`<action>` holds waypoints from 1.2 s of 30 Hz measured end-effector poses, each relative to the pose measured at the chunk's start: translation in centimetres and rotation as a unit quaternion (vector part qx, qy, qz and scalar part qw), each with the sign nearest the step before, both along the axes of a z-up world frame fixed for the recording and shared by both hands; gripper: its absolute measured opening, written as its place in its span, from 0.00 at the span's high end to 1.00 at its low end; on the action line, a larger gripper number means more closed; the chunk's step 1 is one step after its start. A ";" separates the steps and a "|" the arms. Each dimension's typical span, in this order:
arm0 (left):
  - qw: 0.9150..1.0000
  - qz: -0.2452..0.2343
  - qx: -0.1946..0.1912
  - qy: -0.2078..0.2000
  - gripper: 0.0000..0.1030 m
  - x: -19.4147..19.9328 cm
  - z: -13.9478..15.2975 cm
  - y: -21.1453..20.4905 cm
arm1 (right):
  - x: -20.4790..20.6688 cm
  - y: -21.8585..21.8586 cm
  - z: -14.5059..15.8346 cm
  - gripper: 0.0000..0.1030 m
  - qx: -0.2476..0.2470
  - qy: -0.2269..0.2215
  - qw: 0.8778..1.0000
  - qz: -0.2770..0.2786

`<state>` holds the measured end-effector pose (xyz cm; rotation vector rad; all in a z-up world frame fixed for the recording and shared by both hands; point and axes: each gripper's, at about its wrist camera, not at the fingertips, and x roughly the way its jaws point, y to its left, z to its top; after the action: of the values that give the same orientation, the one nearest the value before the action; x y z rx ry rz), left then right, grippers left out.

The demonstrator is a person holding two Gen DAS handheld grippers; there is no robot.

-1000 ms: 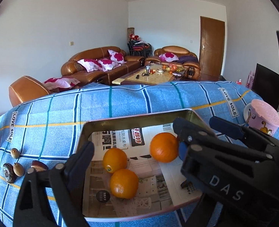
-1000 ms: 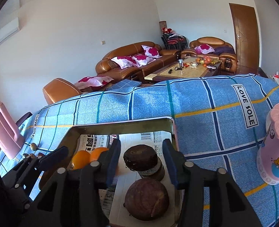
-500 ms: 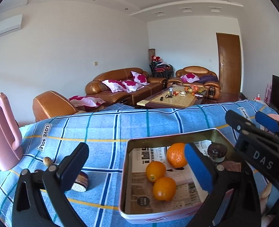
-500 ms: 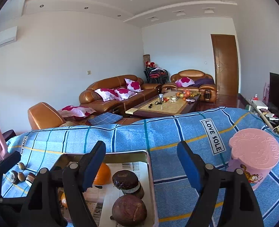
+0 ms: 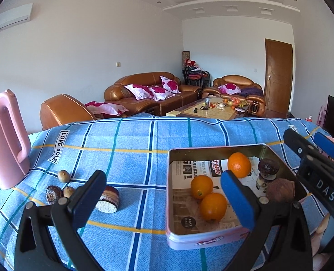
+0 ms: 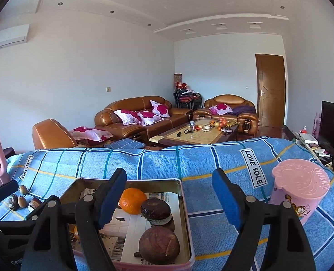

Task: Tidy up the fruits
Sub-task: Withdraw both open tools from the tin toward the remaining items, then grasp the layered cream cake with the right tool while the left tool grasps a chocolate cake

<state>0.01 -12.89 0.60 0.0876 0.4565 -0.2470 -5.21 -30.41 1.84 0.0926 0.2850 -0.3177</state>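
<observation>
Blue checked cloth [image 5: 126, 158] carried a paper-lined metal tin [image 5: 214, 240] of oranges [image 5: 239, 164]; left gripper [image 5: 164, 196] and right gripper [image 6: 169, 196] both stood spread, empty, the right's jaws having just widened.

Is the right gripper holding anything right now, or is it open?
Open. The right gripper holds nothing: its blue pads stand wide apart above the pink tin tray.

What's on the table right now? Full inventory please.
oranges: 3, orange, in the tin's left part
dark round fruits: 2, brown, tin's right part
tin: 1, pink, paper-lined, on the cloth
cut fruit half: 1, dark red, left of the tin
small fruits: 3, brownish, far left
jug: 1, pink, left edge
lidded cup: 1, pink, right
tablecloth: 1, blue check
left gripper: open, empty
right gripper: open, empty
</observation>
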 end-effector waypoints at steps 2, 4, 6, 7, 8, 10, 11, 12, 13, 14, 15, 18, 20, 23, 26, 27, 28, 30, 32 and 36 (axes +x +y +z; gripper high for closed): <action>1.000 0.004 -0.002 0.002 0.00 -0.2 0.0 0.3 | -0.4 0.3 0.0 0.23 -0.001 -0.001 1.000 -0.002; 1.000 0.007 -0.005 0.001 0.00 -0.3 0.0 0.8 | -0.8 0.7 0.0 0.23 -0.003 -0.001 1.000 -0.004; 1.000 0.005 -0.005 0.003 0.00 -0.5 0.0 1.0 | -1.1 1.1 0.0 0.23 -0.007 -0.001 1.000 -0.008; 1.000 0.004 -0.002 0.004 0.00 -0.5 -0.1 1.2 | -1.3 1.4 0.0 0.23 -0.009 0.000 1.000 -0.008; 1.000 -0.001 0.003 0.005 0.00 -0.5 -0.1 1.3 | -1.4 1.6 0.0 0.23 -0.010 0.001 1.000 -0.009; 1.000 -0.010 0.023 0.000 0.00 -0.4 -0.1 1.6 | -1.7 2.0 0.0 0.23 -0.010 0.004 1.000 -0.010; 0.999 -0.009 0.036 -0.004 0.00 -0.2 -0.2 1.9 | -1.8 2.2 -0.1 0.23 -0.008 0.006 1.000 -0.009; 0.999 -0.007 0.049 -0.009 0.00 -0.1 -0.2 2.2 | -1.8 2.3 -0.1 0.23 -0.006 0.008 1.000 -0.008; 0.998 -0.008 0.057 -0.011 0.00 0.1 -0.2 2.5 | -1.8 2.5 -0.1 0.23 -0.003 0.010 1.000 -0.007; 0.998 -0.009 0.063 -0.014 0.00 0.2 -0.2 2.9 | -1.8 2.7 -0.2 0.23 0.001 0.013 1.000 -0.004; 0.997 -0.009 0.070 -0.018 0.00 0.3 -0.3 3.2 | -1.8 2.9 -0.2 0.23 0.003 0.015 1.000 -0.002; 0.996 -0.011 0.085 -0.023 0.00 0.7 -0.2 4.1 | -1.7 3.8 -0.4 0.23 0.009 0.023 1.000 0.005; 0.996 -0.011 0.086 -0.021 0.00 1.0 -0.2 4.9 | -1.6 4.5 -0.5 0.23 0.014 0.026 1.000 0.010; 0.996 -0.011 0.086 -0.014 0.00 1.6 -0.2 6.2 | -1.2 5.6 -0.6 0.23 0.021 0.033 0.999 0.017; 0.998 -0.004 0.068 0.007 0.00 2.5 -0.4 8.2 | -0.8 6.9 -0.8 0.23 0.027 0.039 0.998 0.028; 0.998 0.001 0.054 0.016 0.00 2.9 -0.4 9.0 | -0.6 7.4 -0.8 0.23 0.027 0.041 0.998 0.032; 0.999 0.006 0.039 0.024 0.00 3.2 -0.4 10.0 | -0.4 7.9 -0.8 0.23 0.027 0.042 0.998 0.035; 0.999 0.018 0.022 0.038 0.00 4.0 -0.6 11.4 | 0.0 8.9 -0.9 0.23 0.029 0.046 0.997 0.046; 0.998 0.039 0.025 0.051 0.00 5.0 -0.9 12.8 | 0.5 9.9 -1.0 0.23 0.030 0.052 0.997 0.057; 0.992 0.093 0.041 0.069 0.00 6.8 -1.2 15.6 | 1.7 12.2 -1.3 0.23 0.031 0.064 0.994 0.080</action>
<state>6.83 2.70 -0.57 0.1079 0.6088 -0.0503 -3.50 -18.16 0.59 0.1096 0.4262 -0.1555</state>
